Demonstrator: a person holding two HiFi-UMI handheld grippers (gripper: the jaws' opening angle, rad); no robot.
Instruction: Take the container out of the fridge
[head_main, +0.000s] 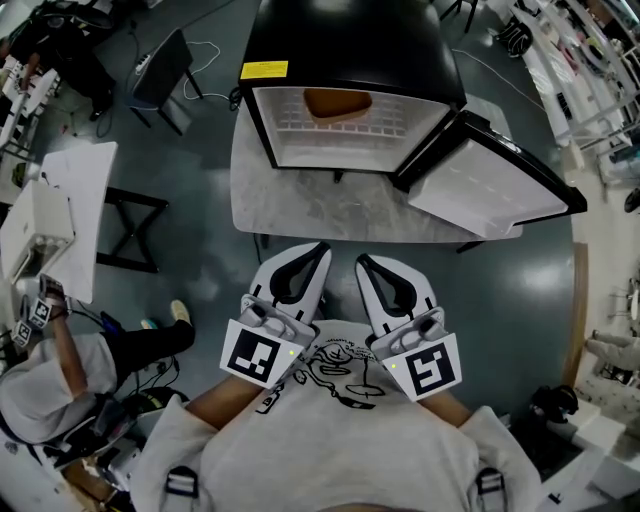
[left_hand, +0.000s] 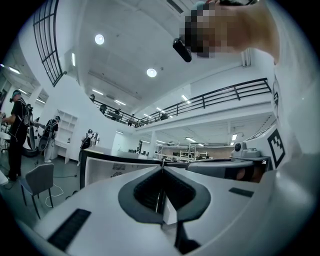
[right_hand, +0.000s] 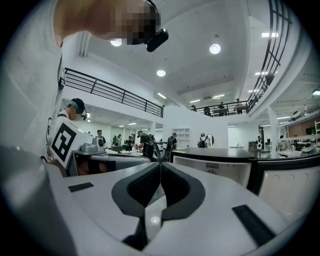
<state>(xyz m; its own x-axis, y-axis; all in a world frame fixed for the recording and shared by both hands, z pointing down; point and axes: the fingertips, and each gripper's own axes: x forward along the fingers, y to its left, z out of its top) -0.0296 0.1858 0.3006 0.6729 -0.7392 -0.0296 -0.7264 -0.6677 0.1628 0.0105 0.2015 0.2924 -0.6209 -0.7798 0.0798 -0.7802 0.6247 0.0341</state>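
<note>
Head view, looking steeply down. At 12 o'clock a small black fridge (head_main: 350, 40) stands on a pale marbled tabletop (head_main: 330, 210), its opening facing you. Its door (head_main: 490, 185) is swung wide open towards 2 o'clock, white inner face showing. A bare strip of tabletop lies between you and the opening.

Around it, a dark chair (head_main: 165, 75) stands on the grey floor at 10 o'clock. A white desk (head_main: 75, 215) is at 9 o'clock, and another person (head_main: 50, 380) in a white shirt is at 8 o'clock.

The container (head_main: 337, 103) is inside the fridge, on the white ribbed interior towards the back, near the middle. It is orange-brown with rounded corners; finer detail is too small to tell.

You hold both grippers side by side close to your chest, pointing at the fridge and well apart from it. The left gripper (head_main: 322, 247) has its jaws pressed together with nothing between them. The right gripper (head_main: 361, 261) matches it, jaws together and empty
</note>
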